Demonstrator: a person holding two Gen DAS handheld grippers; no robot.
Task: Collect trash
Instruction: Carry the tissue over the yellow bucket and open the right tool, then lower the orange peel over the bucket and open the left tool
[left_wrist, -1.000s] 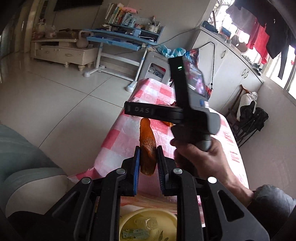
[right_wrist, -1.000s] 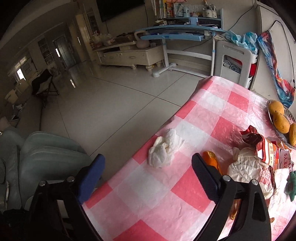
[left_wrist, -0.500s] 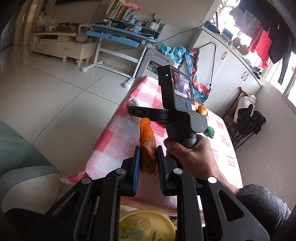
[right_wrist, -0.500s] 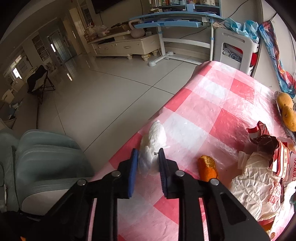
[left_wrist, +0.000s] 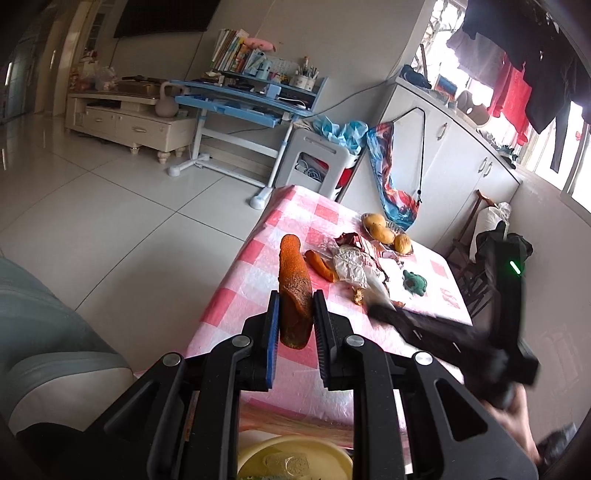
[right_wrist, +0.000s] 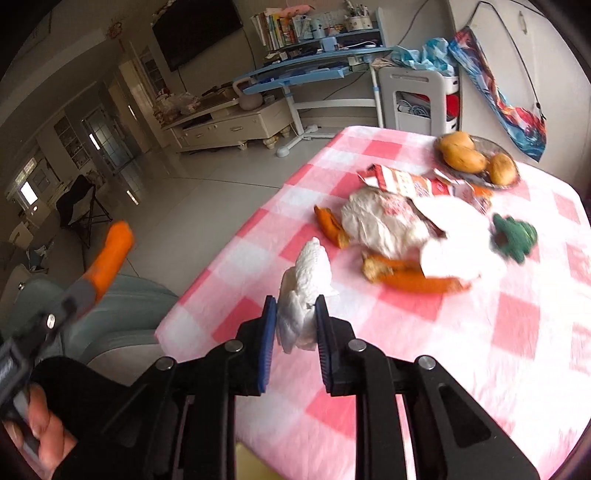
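Left gripper (left_wrist: 294, 314) pinches an orange peel strip (left_wrist: 293, 291) above the yellow bin (left_wrist: 295, 458); right gripper (right_wrist: 293, 317) clamps what looks like a crumpled white tissue (right_wrist: 304, 291) over the checkered tablecloth (right_wrist: 480, 332).

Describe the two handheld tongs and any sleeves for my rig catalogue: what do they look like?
Both tongs are matte black angular frames with silver pivot bolts. The left tongs and right tongs carry blue ribbed pads on the fingers. The right unit's upright handle shows a green indicator light. A dark sleeve covers the left wrist.
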